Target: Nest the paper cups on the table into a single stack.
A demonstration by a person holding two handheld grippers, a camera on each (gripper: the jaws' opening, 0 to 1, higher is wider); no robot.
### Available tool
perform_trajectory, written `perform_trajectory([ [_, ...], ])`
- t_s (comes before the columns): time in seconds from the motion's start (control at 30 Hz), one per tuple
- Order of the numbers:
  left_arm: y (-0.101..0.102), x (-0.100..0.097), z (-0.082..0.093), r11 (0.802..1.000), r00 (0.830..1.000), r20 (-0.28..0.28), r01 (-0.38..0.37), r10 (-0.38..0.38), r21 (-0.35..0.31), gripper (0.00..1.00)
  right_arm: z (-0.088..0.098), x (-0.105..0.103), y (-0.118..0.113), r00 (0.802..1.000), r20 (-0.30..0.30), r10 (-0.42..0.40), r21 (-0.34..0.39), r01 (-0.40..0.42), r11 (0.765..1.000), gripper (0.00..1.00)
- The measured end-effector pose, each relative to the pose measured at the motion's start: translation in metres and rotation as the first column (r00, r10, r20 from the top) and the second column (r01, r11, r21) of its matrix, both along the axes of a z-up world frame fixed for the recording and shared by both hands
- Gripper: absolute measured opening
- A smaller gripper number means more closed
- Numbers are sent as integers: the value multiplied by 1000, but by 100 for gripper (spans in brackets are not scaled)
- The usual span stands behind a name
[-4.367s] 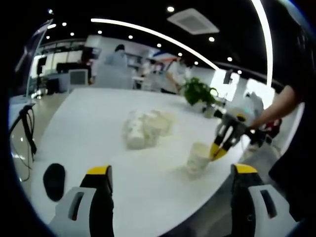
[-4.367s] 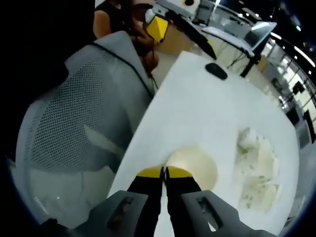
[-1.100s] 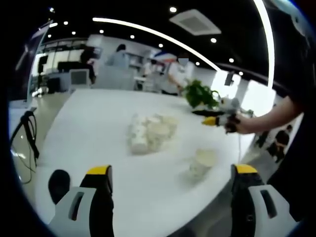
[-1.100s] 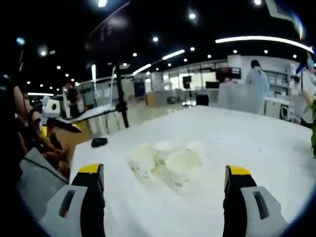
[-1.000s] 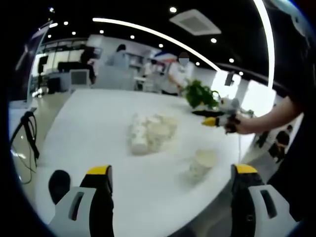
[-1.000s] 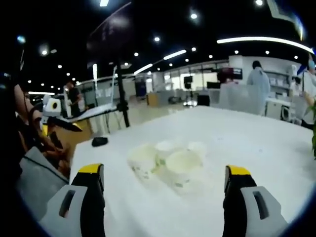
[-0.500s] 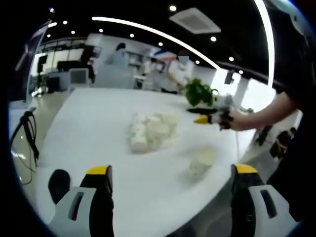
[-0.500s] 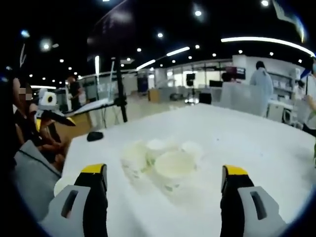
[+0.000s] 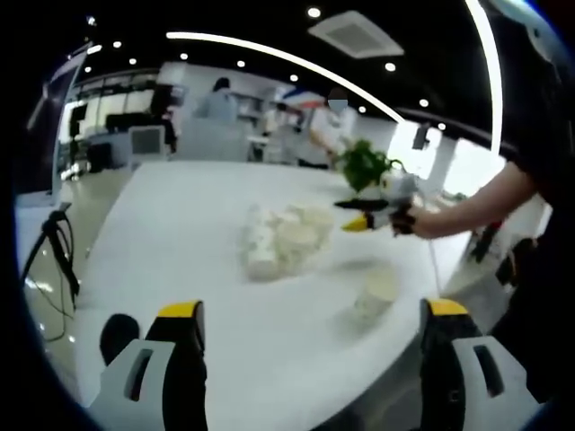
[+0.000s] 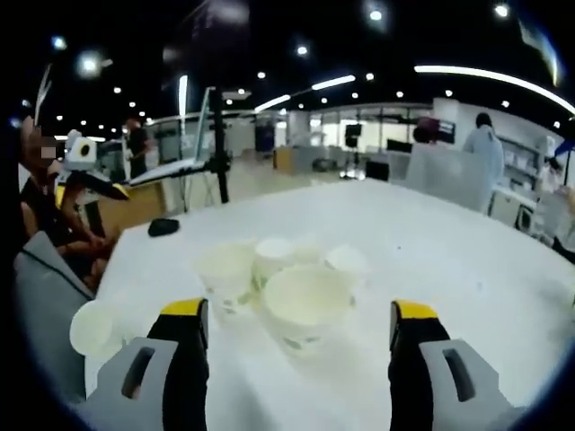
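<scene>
1. Right gripper view: the right gripper [image 10: 298,346] hangs with its jaws spread wide and nothing between them, lined up on the nearest cup [image 10: 304,307] of the cluster of paper cups [image 10: 269,274], likely so it can close on that cup's rim.
2. Left gripper view: the left gripper [image 9: 314,355] is likewise released and empty, held low at the near table [image 9: 162,242] edge.
3. A lone cup [image 9: 375,293] stands apart near that edge, probably the stack's base.
</scene>
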State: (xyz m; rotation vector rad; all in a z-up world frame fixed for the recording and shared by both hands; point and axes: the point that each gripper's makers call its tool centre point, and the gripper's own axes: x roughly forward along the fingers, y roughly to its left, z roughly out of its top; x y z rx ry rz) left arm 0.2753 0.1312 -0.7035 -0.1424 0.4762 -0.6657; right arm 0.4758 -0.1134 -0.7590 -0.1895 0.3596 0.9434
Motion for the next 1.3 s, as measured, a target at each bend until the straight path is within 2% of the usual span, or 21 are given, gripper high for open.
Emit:
perform_trajectory([
  [0.1,0,0,-2,1000,1000,-8,2,-2,6,100,-4,5,-1,1000,3,-14,-15,14,1000,78],
  [0.2,-1,-1,-2,1000,1000,-12,3,-3,6,100,-9,11,-2,999,-19,-31,5,31,1000,76],
  [0.4,4,-1,-1,1000,1000,3,-10,10,22,99,-15,11,5,1000,-17,-17,-11,17,1000,72],
  [0.6,4,-3,-3,1000,1000,-5,-17,17,13,99,-18,12,9,1000,3,-7,-32,7,999,69],
  [0.83,5,-8,-6,1000,1000,-17,-20,21,7,99,-22,15,15,1000,-5,3,-39,-3,999,62],
  [0.9,7,-10,-7,1000,1000,-19,-23,23,14,99,-22,17,16,1000,11,6,-42,-5,999,62],
  [1.1,13,-10,-5,999,999,-20,-51,51,6,99,-25,19,20,1000,1,8,-41,-8,999,60],
  [1.3,14,-10,-5,999,999,-19,-49,50,11,99,-25,13,27,1000,-24,14,-40,-15,999,57],
])
